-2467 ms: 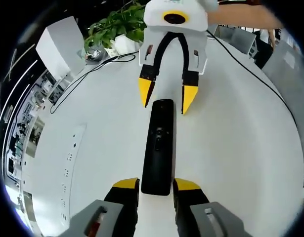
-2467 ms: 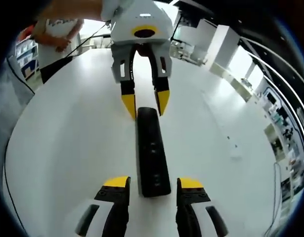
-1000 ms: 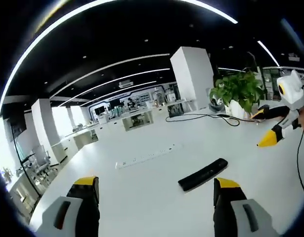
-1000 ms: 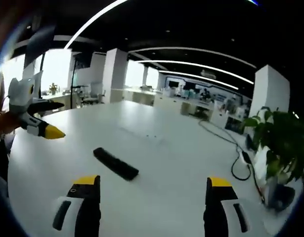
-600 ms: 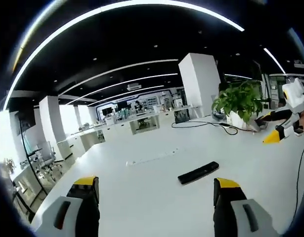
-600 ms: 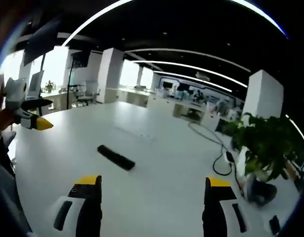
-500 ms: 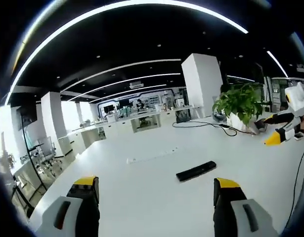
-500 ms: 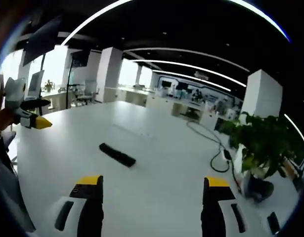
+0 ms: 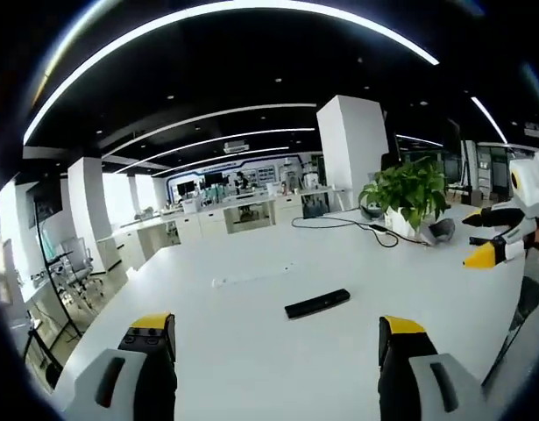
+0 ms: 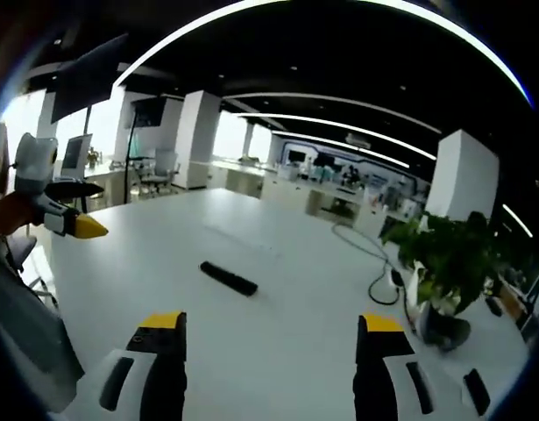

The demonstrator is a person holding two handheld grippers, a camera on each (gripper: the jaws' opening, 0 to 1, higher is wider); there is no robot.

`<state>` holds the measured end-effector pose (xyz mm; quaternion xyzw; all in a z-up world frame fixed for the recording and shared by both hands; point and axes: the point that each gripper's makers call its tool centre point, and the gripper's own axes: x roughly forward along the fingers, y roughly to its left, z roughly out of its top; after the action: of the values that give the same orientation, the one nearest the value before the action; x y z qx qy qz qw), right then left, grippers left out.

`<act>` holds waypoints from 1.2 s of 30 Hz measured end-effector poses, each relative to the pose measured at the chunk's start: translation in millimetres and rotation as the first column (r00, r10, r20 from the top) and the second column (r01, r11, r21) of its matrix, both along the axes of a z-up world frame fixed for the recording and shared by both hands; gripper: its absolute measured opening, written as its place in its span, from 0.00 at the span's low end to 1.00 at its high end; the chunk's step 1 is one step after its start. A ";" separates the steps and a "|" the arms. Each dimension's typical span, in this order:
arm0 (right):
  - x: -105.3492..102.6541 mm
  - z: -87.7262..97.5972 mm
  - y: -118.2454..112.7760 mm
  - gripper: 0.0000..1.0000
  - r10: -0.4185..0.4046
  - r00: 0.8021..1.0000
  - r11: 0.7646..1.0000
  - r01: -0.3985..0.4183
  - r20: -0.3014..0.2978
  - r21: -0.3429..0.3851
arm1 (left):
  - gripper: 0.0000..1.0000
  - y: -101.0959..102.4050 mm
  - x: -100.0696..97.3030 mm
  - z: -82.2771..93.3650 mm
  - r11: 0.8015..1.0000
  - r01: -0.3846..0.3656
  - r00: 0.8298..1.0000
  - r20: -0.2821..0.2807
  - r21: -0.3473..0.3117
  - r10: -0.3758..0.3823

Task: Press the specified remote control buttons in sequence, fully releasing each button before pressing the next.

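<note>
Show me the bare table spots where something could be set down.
Free: the white table between the remote and the left gripper, and beyond the remote toward the power strip. Crowded: the far side by the potted plant and its black cable.

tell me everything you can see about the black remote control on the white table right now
The slim black bar-shaped remote control lies flat on the bare glossy white table, well ahead of both grippers, with nothing touching it. In the left gripper view it lies at a slight slant, its right end a little higher in the picture; in the right gripper view it slants the other way. It looks like matt plastic. It is too far off to make out any buttons.
</note>
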<state>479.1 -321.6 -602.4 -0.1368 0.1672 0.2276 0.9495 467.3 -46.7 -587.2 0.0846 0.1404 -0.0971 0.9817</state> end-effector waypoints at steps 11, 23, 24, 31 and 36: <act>-33.5 -23.5 3.5 0.76 -0.011 0.992 0.997 0.020 -0.129 0.071 | 1.00 -18.8 -54.4 -32.9 0.992 -0.018 0.990 -0.140 -0.125 0.001; -33.5 -26.6 10.2 0.78 0.023 0.988 0.994 -0.006 -0.154 0.106 | 1.00 -12.9 -51.7 -35.9 0.988 -0.046 0.988 -0.156 -0.149 0.022; -33.7 -26.4 11.4 0.79 0.028 0.988 0.994 -0.011 -0.154 0.108 | 1.00 -13.0 -51.8 -36.9 0.989 -0.044 0.987 -0.160 -0.141 0.021; -41.5 -43.3 16.0 0.79 0.057 0.975 0.997 -0.045 -0.216 0.058 | 1.00 -16.8 -54.3 -43.8 0.987 -0.036 0.981 -0.192 -0.156 0.006; -43.4 -47.0 19.0 0.76 0.075 0.974 0.997 -0.076 -0.214 0.007 | 1.00 -18.3 -54.8 -44.8 0.987 -0.031 0.981 -0.196 -0.158 -0.001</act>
<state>435.6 -302.7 -649.5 -0.1182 0.2633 0.2769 0.9165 412.5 -65.0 -632.0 -0.0057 0.2283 -0.1084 0.9675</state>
